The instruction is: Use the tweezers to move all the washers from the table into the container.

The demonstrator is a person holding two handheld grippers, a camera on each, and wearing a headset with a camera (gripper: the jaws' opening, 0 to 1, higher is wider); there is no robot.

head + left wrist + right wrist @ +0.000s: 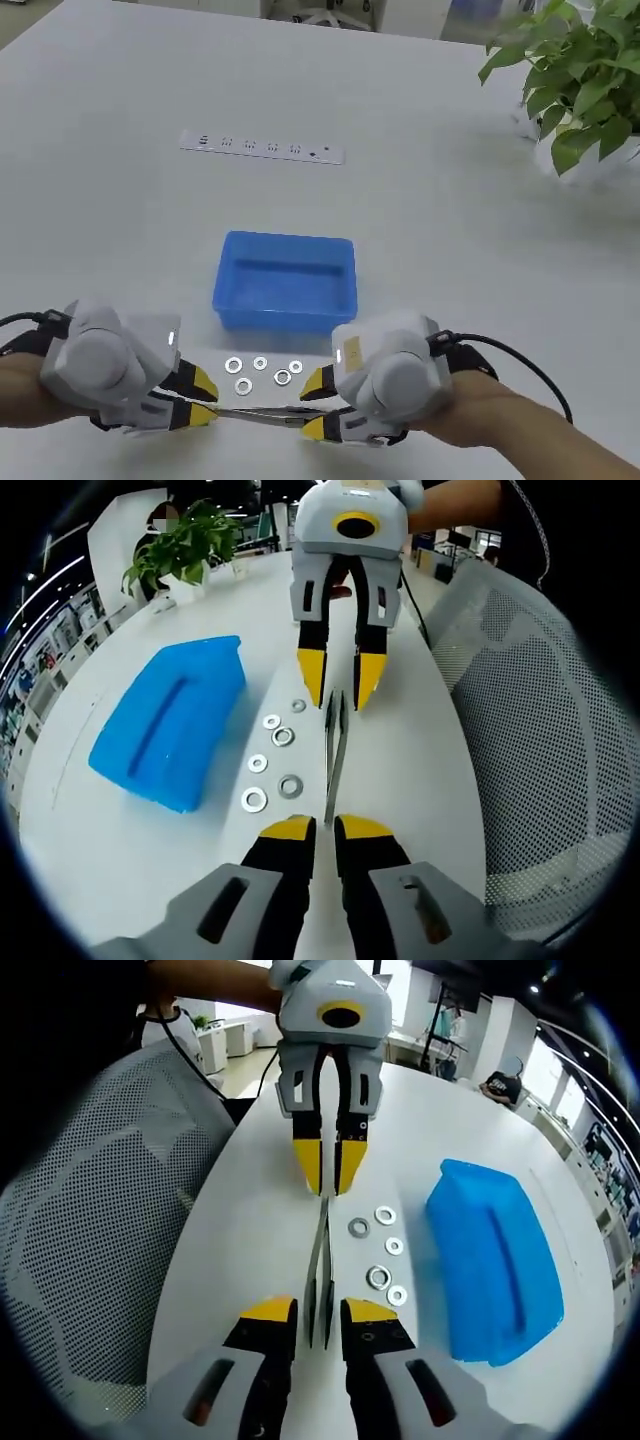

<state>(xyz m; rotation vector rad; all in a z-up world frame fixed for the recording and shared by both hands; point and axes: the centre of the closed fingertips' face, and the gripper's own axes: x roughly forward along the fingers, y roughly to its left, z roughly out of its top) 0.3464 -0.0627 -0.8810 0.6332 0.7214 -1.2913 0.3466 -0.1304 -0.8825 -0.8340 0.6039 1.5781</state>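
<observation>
My left gripper (326, 830) has its yellow-tipped jaws drawn close, with only a thin slit between them. The pointed end of the tweezers (335, 742) reaches right up to that slit, but I cannot tell whether the jaws actually pinch it. My right gripper (320, 1312) faces it from the opposite end. Its jaws are partly apart and stand either side of the tweezers' broad end with a small gap on each side, so I read it as gripping nothing. The tweezers lie flat on the white table (450, 250), stretched between the two grippers near the edge closest to me. Just beyond them five washers (283, 377) sit loose on the table in a small cluster, each apart from the others. They lie between the tweezers and the front wall of the blue container (285, 318), all outside it. Farther back on the table, well apart from the container, a white power strip (262, 148) lies flat, and a leafy green plant (580, 70) stands at the far right. In both gripper views a grey mesh chair (520, 730) sits against the near table edge.
</observation>
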